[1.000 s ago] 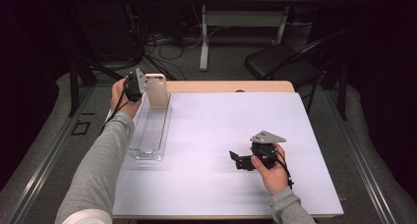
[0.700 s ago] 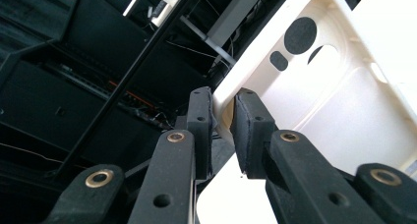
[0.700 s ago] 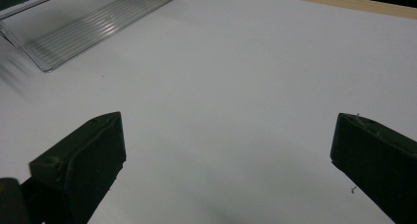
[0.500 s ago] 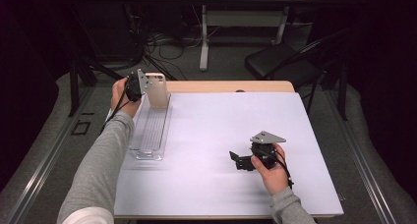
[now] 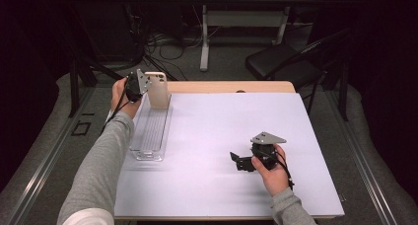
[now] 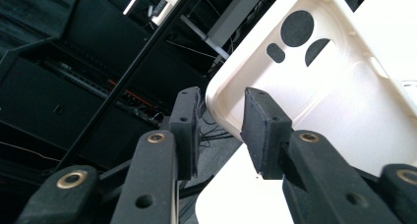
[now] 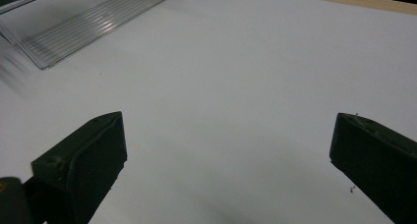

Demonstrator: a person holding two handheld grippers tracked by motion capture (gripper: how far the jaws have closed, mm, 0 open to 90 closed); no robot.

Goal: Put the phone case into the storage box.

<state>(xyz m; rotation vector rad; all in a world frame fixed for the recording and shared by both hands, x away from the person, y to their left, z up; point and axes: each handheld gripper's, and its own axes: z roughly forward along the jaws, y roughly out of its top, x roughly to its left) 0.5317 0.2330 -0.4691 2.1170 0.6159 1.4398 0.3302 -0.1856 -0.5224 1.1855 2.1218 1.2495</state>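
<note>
Left gripper [image 6: 219, 130] has a phone case [image 6: 314, 91] edge between its 2 jaws, apparently pinched; contact is hard to confirm. Case stands upright over the far end of the clear tray [image 5: 150, 133], long axis vertical, camera cutouts up. Risk: thin edge grip, case could pivot or drop. Right gripper [image 7: 226, 155] wide open, empty, on table [image 5: 217, 136].

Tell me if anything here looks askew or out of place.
The cream phone case stands on end at the far end of the clear tray, pinched at its edge by the left gripper. Nothing looks spilled or damaged.
</note>
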